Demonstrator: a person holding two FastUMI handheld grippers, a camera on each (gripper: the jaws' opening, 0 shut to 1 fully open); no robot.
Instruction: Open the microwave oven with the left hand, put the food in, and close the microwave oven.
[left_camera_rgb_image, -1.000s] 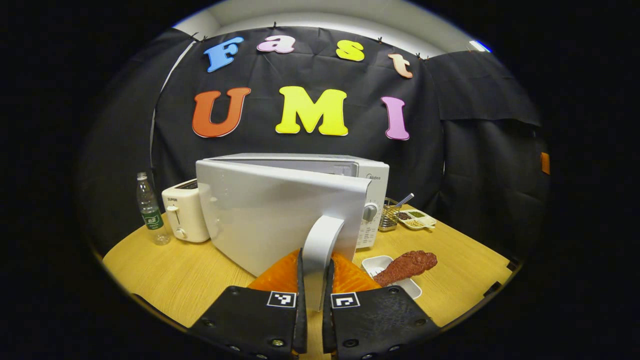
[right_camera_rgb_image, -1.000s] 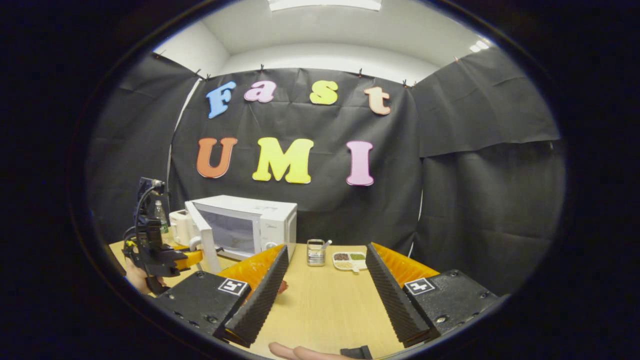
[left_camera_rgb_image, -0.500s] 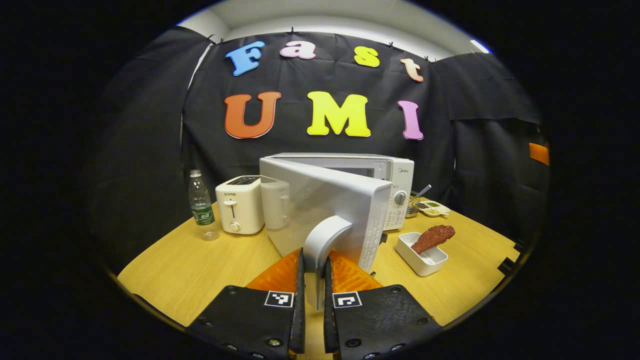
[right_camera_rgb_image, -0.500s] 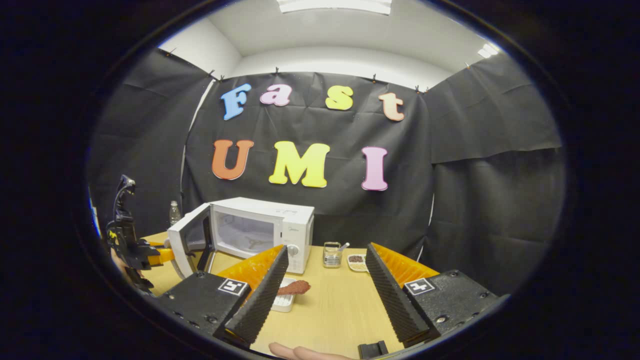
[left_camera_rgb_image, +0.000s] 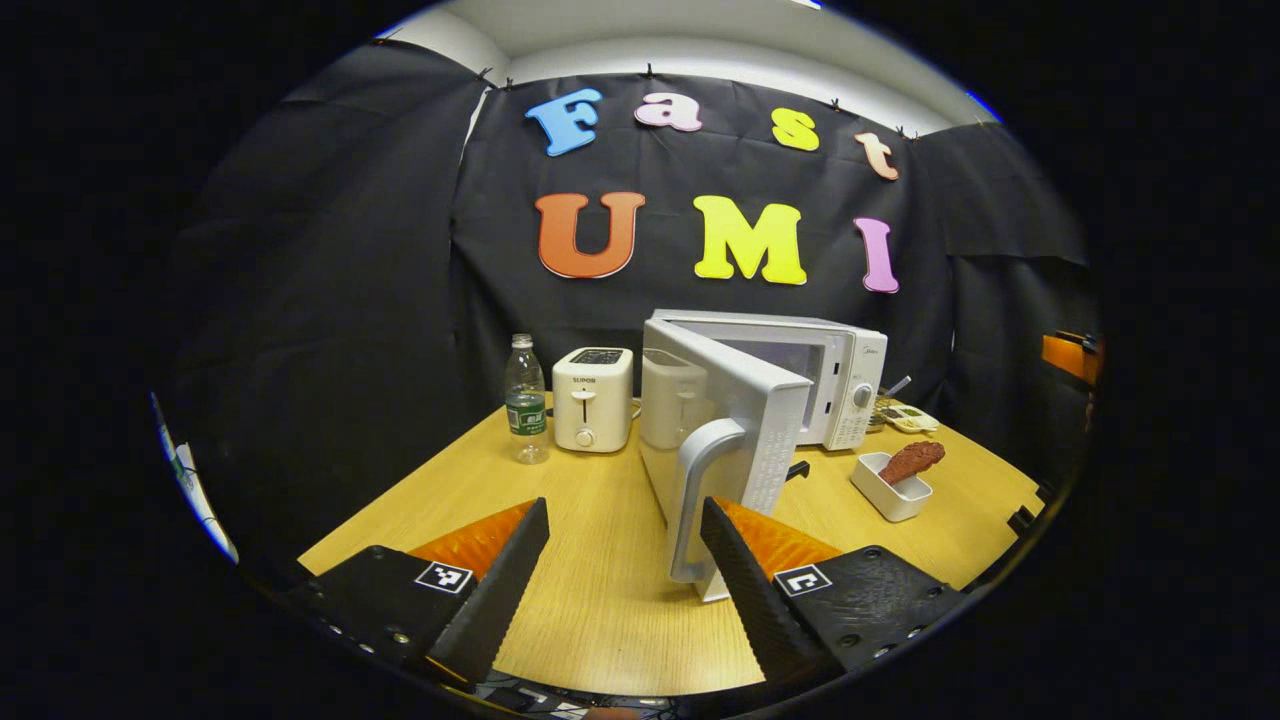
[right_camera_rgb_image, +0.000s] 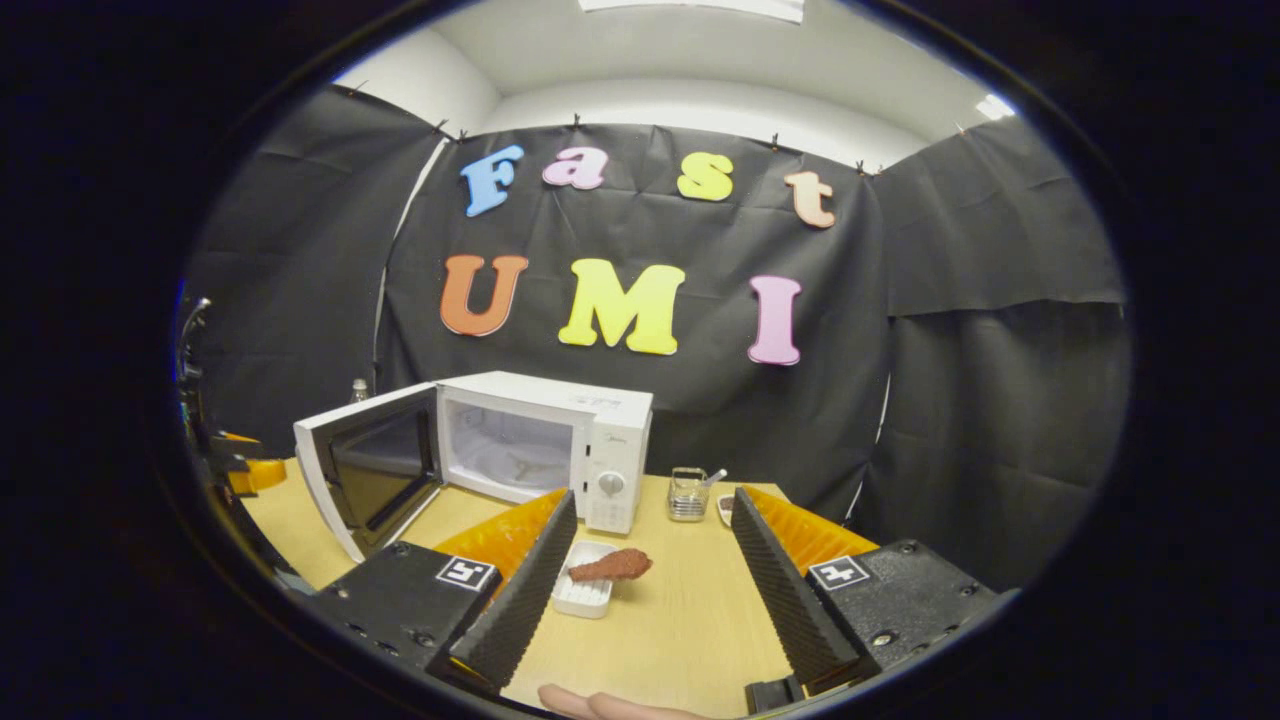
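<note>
The white microwave (left_camera_rgb_image: 845, 365) stands at the back of the table with its door (left_camera_rgb_image: 745, 410) swung wide open. My left gripper (left_camera_rgb_image: 622, 520) is open, and the door handle (left_camera_rgb_image: 693, 500) stands free just inside its right finger. A brown piece of food (left_camera_rgb_image: 912, 460) lies in a small white dish (left_camera_rgb_image: 888, 497) right of the microwave. In the right gripper view the open cavity of the microwave (right_camera_rgb_image: 510, 445) shows, with the door (right_camera_rgb_image: 365, 470) hanging left. My right gripper (right_camera_rgb_image: 652, 510) is open above the table, the food (right_camera_rgb_image: 612, 565) and its dish (right_camera_rgb_image: 582, 597) just beyond its left finger.
A white toaster (left_camera_rgb_image: 592, 398) and a water bottle (left_camera_rgb_image: 525, 400) stand left of the microwave on the wooden table (left_camera_rgb_image: 450, 500). A wire holder (right_camera_rgb_image: 688, 493) and a small condiment tray (left_camera_rgb_image: 905, 415) sit to its right. A fingertip (right_camera_rgb_image: 600, 705) shows at the bottom edge.
My left gripper has let go of the door handle and opened. The door has swung further open. The right gripper view has turned left, bringing the food and dish between its fingers.
</note>
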